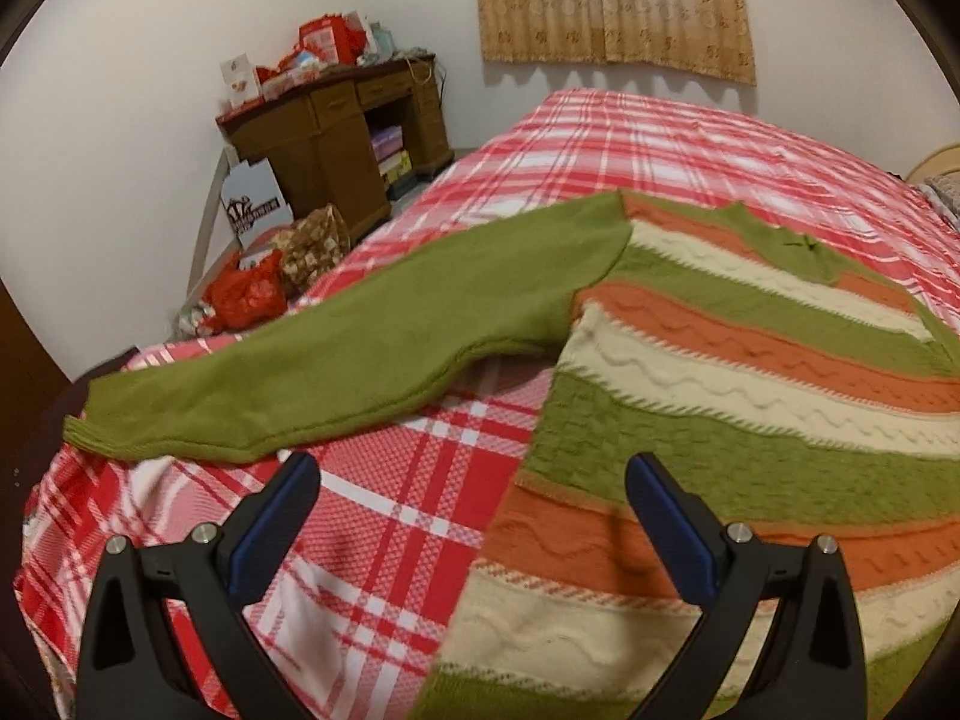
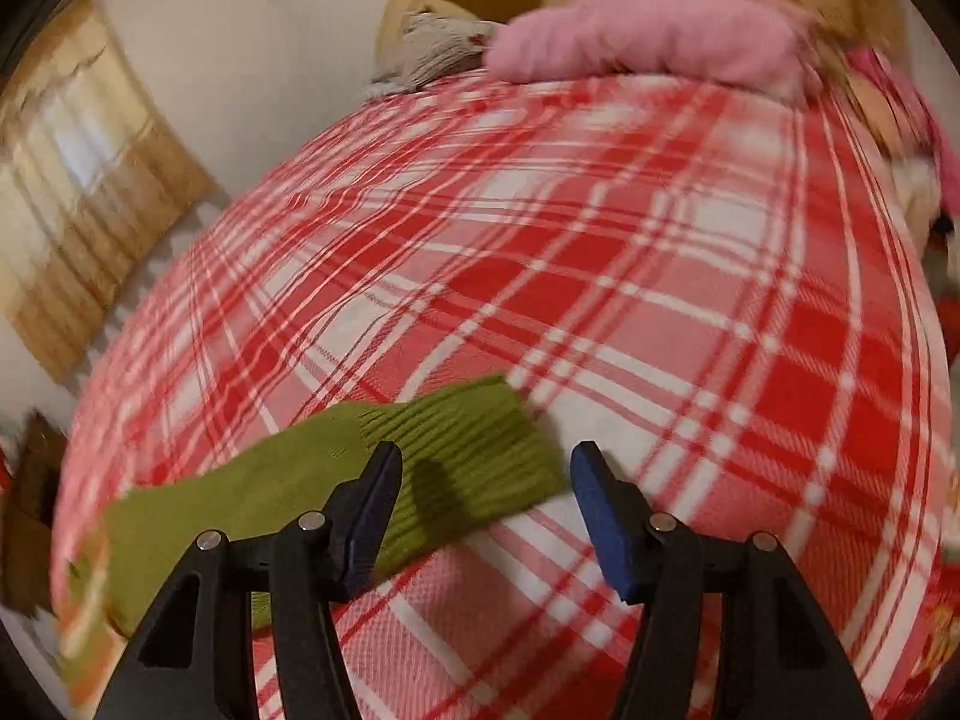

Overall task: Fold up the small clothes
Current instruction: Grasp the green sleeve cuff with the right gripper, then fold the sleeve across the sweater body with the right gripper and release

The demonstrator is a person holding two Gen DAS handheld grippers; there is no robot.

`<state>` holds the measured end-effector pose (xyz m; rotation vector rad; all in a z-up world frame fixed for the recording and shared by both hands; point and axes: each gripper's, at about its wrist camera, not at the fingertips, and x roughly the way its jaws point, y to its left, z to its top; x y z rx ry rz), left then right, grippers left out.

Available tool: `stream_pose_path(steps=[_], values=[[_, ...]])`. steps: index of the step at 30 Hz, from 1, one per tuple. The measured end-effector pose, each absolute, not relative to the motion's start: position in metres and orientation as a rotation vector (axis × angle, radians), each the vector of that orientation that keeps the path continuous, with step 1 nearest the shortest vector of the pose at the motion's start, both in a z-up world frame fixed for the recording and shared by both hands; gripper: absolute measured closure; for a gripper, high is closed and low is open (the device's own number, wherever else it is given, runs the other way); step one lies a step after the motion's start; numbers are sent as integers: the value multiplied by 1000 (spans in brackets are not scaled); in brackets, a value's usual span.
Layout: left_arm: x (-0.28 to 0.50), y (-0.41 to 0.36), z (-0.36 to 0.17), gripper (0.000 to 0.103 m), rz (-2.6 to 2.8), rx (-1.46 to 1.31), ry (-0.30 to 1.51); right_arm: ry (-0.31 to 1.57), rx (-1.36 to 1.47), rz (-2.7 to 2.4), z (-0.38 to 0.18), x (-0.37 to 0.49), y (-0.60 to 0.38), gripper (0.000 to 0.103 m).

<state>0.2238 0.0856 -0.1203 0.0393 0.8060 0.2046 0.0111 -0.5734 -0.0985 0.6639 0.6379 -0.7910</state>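
No writing could be read: the white box point(image 1: 255, 204) on the floor by the wooden desk point(image 1: 336, 138) carried a dark printed logo, too blurred to make out, and the red packets heaped on the desk showed no legible words.

The sweater point(image 1: 690, 372) lay flat on the bed point(image 1: 390, 516), a chunky knit with raised wavy cable ridges, banded in green, orange and cream. Its plain green sleeve point(image 1: 336, 360), of a finer smooth knit, stretched out sideways across the red, pink and white checked bedcover and ended in a ribbed cuff near the bed's edge.

The left gripper point(image 1: 474, 477) hovered over the sweater's lower side edge, its jaws released and spread wide, holding nothing.

In the right wrist view the other green sleeve's ribbed cuff point(image 2: 468, 450) lay on the checked cover. The right gripper point(image 2: 486, 468) stood with jaws released on either side of the cuff's end; the left blue pad point(image 2: 375, 516) sat over the cloth, though contact could not be told. A fluffy pink blanket point(image 2: 654, 36) lay at the head of the bed.
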Motion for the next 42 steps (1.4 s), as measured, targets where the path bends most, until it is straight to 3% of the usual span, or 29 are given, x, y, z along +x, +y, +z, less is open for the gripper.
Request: stream_pose_path(steps=[1,2,7,14,23,32,42], values=[[225,86,-124,0,204,37,809,647,655,-767,-100,16,-573,53],[227,86,-130,0,202,37,814,669,647,-744,-102,22,-572,71],[222,90,-142,0,167,-17,768,666,730,-693,-101,22,-574,90],[220,96,-145,0,121,-78,752,565,866,-458,-54,43,-528,91],[222,96,-146,0,125,-77,735,612,775,6,3,170,-358,91],[219,97,-147,0,126,-78,723,768,638,232,-48,283,-181,91],[218,97,-147,0,130,-77,717,888,555,335,-123,335,-84,91]])
